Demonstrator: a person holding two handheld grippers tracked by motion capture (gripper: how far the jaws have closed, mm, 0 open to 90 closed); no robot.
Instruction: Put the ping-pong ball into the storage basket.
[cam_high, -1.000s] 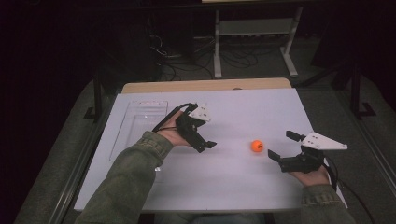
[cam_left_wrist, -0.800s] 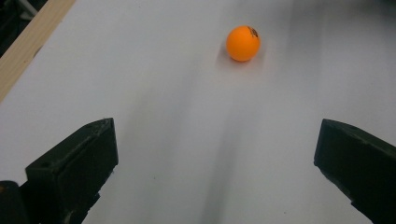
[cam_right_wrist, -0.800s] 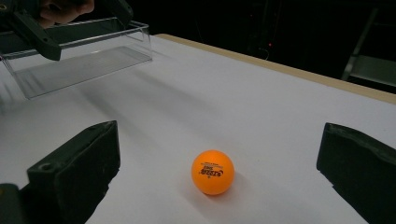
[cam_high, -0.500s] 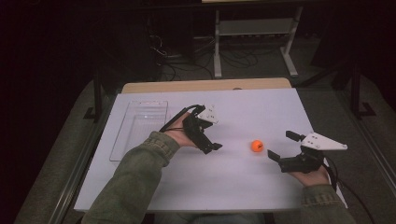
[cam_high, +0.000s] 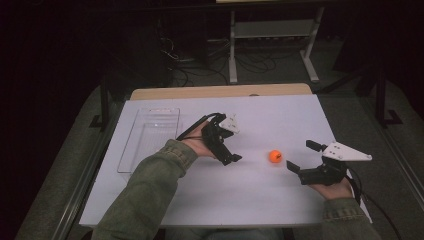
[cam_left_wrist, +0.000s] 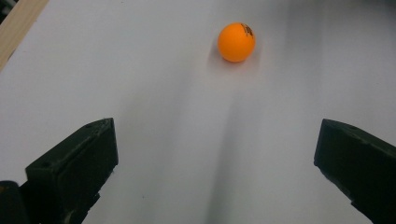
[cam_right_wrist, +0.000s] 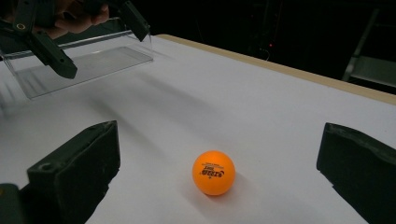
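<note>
An orange ping-pong ball lies on the white table, right of centre. My left gripper hovers just left of the ball, open and empty. In the left gripper view the ball sits ahead of the spread jaws, a little right of their midline. My right gripper rests low at the ball's right, open, jaws pointing at it. In the right gripper view the ball lies between the wide jaws, close in, black print facing the camera. The left gripper shows beyond it at top left.
A clear plastic tray lies at the table's left, behind the left forearm; the same tray stands at far left in the right gripper view. A wooden edge runs along the table's far side. Beyond it are dark floor, cables and a metal stand.
My left gripper has moved rightward and slightly nearer, closing on the ball from the tray side. The right gripper and the ball have stayed put.
</note>
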